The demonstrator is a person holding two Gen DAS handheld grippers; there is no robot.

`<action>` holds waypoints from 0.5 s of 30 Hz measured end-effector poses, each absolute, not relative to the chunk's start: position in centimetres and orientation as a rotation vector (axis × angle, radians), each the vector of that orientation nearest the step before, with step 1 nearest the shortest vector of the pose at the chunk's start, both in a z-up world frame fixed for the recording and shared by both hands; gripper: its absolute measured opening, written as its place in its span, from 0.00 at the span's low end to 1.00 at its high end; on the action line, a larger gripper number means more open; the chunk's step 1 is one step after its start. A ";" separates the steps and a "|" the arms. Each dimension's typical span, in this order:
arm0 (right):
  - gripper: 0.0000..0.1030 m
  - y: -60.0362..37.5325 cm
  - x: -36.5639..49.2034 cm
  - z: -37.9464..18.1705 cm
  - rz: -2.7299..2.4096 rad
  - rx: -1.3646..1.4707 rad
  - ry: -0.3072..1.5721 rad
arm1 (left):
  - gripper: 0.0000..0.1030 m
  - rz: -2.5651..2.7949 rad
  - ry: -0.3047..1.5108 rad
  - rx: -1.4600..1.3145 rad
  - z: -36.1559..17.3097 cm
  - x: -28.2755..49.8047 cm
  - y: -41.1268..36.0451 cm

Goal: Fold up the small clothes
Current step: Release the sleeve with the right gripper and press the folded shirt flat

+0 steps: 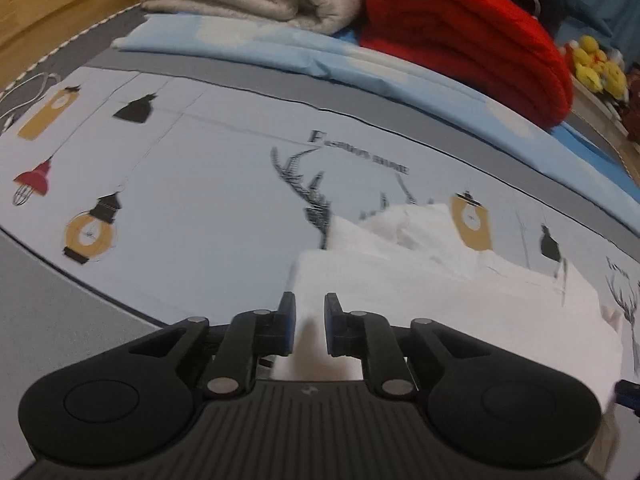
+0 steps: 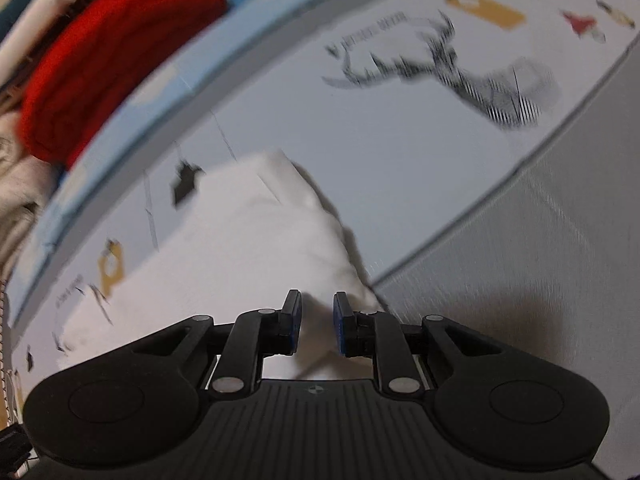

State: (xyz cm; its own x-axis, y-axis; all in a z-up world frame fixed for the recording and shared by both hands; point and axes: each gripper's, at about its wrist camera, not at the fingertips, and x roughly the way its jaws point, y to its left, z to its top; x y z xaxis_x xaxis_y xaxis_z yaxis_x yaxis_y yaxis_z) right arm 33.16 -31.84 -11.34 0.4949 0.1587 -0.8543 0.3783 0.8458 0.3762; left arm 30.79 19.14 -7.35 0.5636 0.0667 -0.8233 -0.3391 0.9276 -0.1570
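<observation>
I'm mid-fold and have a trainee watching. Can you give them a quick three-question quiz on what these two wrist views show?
1. True or false: the red blanket lies on top of the white garment.
2. What sits between the jaws of the right gripper? A) the white garment B) the red blanket C) nothing
3. Fill in: the printed sheet shows lanterns and an antlered ____.

Key: 1 false, the blanket is stacked farther back, apart from the garment; 2 A; 3 deer.
</observation>
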 end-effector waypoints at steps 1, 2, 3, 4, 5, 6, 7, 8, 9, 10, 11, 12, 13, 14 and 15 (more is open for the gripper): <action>0.16 -32.0 33.1 -11.8 -0.163 0.572 1.069 | 0.14 0.219 0.951 -0.318 -7.5 31.0 18.9; 0.16 -32.1 33.2 -12.0 -0.176 0.573 1.070 | 0.14 0.186 0.962 -0.327 -7.8 31.0 18.6; 0.13 -32.2 33.3 -12.3 -0.186 0.572 1.070 | 0.14 0.164 0.977 -0.337 -8.1 31.3 18.2; 0.12 -32.4 33.3 -12.4 -0.197 0.572 1.067 | 0.15 0.142 0.995 -0.350 -8.7 31.6 18.0; 0.12 -32.6 33.3 -12.5 -0.211 0.572 1.063 | 0.21 0.120 1.021 -0.366 -9.4 31.8 17.8; 0.13 -32.8 33.3 -12.6 -0.234 0.563 1.061 | 0.26 0.107 1.064 -0.385 -10.4 32.2 17.8; 0.17 -33.0 33.3 -12.7 -0.264 0.556 1.064 | 0.35 0.108 1.107 -0.392 -11.2 32.4 17.8; 0.17 -33.4 33.3 -12.8 -0.282 0.573 1.064 | 0.34 0.105 1.149 -0.403 -12.1 32.6 17.7; 0.17 -33.7 33.2 -12.7 -0.296 0.595 1.054 | 0.34 0.102 1.151 -0.410 -12.3 32.6 17.8; 0.17 -33.9 33.1 -12.2 -0.296 0.605 1.020 | 0.35 0.105 1.147 -0.409 -11.9 32.7 17.8; 0.17 -33.8 33.2 -11.5 -0.271 0.591 0.976 | 0.35 0.105 1.130 -0.410 -11.4 32.7 17.8; 0.17 -33.7 33.4 -10.8 -0.236 0.566 0.937 | 0.35 0.101 1.107 -0.408 -10.7 32.7 17.7; 0.17 -33.4 33.9 -10.2 -0.182 0.539 0.901 | 0.35 0.091 1.089 -0.400 -10.2 32.7 17.6; 0.17 -33.3 34.3 -9.8 -0.134 0.523 0.877 | 0.35 0.078 1.078 -0.385 -9.9 32.8 17.4; 0.17 -33.2 34.8 -9.5 -0.090 0.505 0.859 | 0.35 0.069 1.076 -0.377 -9.8 32.8 17.1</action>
